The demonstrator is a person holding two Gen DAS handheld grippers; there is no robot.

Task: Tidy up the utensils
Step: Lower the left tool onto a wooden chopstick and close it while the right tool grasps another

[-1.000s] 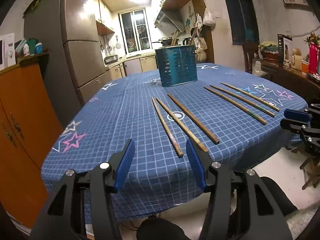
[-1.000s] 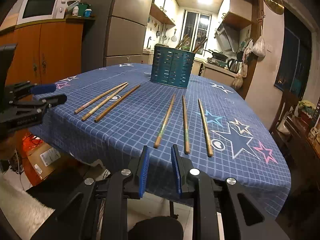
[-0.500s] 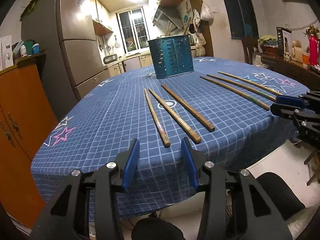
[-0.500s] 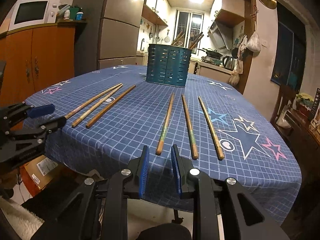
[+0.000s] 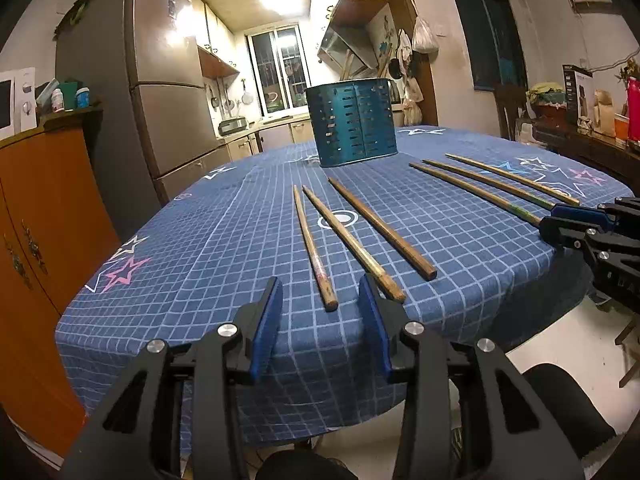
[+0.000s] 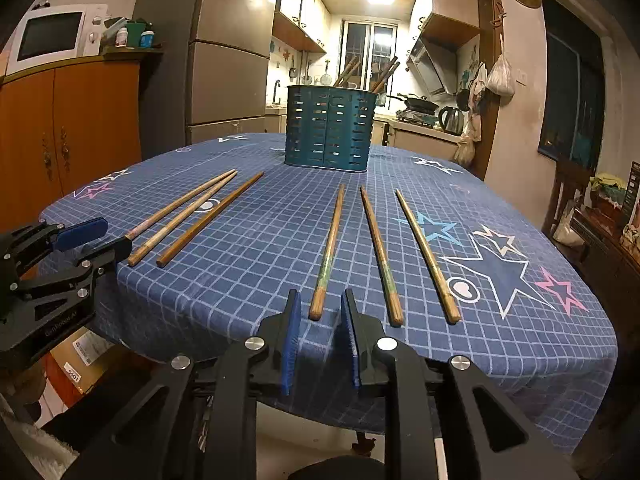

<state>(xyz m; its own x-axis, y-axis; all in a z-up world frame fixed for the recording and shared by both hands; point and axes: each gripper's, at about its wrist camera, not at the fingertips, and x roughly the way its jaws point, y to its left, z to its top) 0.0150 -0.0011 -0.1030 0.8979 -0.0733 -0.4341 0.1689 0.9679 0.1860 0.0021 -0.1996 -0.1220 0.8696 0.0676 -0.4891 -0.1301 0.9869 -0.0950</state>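
Left wrist view: left gripper w/ black angular arms and flat blue pads; fingers partly apart and closing, nothing clamped. The butt end of one chopstick lies just ahead of the gap, not touched. This stick is round, worn wood w/ a reddish patch near the thick end. Two more sticks lie beside it to the right, fanning slightly toward the holder; the middle one's butt end is partly hidden behind the right finger.

Holder: teal metal tub, oval, walls punched w/ rows of short slots; stands upright at the far middle of the desk. Wooden stick ends poke up from it, leaning outward.

Desk: covered w/ a blue cloth, white grid print, scattered star outlines in white, pink and pale blue; cloth drapes over the rounded near edge.

Right wrist view: right gripper, same build; fingers narrowly apart and closing, holding nothing. The butt end of a second chopstick, wood w/ greenish wear, lies just ahead of the gap. Two tapered sticks lie to its right, near-parallel, thin tips toward the holder. The left trio shows at far left of this view, w/ the left gripper at the desk's edge near their butt ends.

Bkgd: orange wood cabinet, microwave on top, steel fridge, lit kitchen beyond.
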